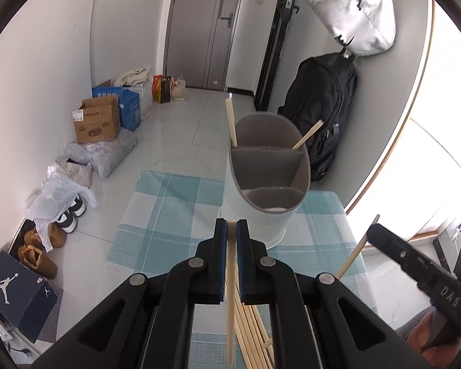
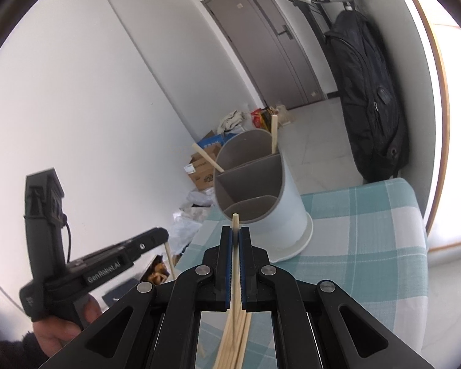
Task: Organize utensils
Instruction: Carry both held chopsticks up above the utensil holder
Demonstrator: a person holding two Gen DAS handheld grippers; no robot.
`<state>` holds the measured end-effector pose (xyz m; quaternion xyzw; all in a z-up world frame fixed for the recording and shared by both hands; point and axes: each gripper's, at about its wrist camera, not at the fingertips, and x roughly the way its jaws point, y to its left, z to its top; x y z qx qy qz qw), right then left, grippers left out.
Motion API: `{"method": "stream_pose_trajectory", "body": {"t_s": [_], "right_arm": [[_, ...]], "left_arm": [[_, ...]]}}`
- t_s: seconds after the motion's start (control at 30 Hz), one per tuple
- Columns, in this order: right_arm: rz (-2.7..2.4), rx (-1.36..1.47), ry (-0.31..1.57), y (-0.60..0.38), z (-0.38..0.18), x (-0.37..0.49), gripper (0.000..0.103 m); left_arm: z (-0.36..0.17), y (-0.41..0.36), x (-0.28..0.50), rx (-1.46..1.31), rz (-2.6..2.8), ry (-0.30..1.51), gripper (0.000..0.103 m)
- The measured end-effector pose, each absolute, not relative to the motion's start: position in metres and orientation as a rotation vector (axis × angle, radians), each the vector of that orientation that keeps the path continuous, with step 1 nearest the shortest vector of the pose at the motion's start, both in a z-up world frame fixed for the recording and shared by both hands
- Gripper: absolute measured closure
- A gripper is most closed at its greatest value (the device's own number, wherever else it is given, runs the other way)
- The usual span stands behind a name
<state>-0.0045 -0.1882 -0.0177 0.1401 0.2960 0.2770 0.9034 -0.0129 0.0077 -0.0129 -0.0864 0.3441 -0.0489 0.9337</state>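
Observation:
A white utensil holder (image 1: 269, 184) with grey inner dividers stands on the teal checked cloth (image 1: 169, 215); it also shows in the right wrist view (image 2: 261, 196). Two wooden chopsticks (image 1: 232, 123) lean in its far compartment. My left gripper (image 1: 231, 226) is shut on a single chopstick (image 1: 230, 307), just short of the holder. My right gripper (image 2: 235, 232) is shut on a chopstick (image 2: 235, 264), its tip near the holder's near rim. More chopsticks (image 1: 252, 335) lie on the cloth below both grippers. The right gripper body (image 1: 415, 264) appears at the right of the left wrist view.
The table's cloth edge (image 2: 415, 215) drops off to the right. A black backpack (image 1: 319, 117) hangs behind the holder under a white bag (image 1: 359, 15). Cardboard boxes (image 1: 98, 120), bags and shoes (image 1: 67, 218) line the floor at left. A grey door (image 1: 206, 27) stands at the back.

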Motion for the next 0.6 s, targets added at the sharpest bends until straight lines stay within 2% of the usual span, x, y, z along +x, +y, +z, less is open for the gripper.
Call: {"method": "stream_pose_trajectory", "body": {"t_s": [0.6], "right_arm": [[0.586,0.284,0.524,-0.18,0.029,-0.019,0.1]], "left_arm": [[0.039,0.004,-0.019,-0.207,-0.159,0.646,0.101]]}}
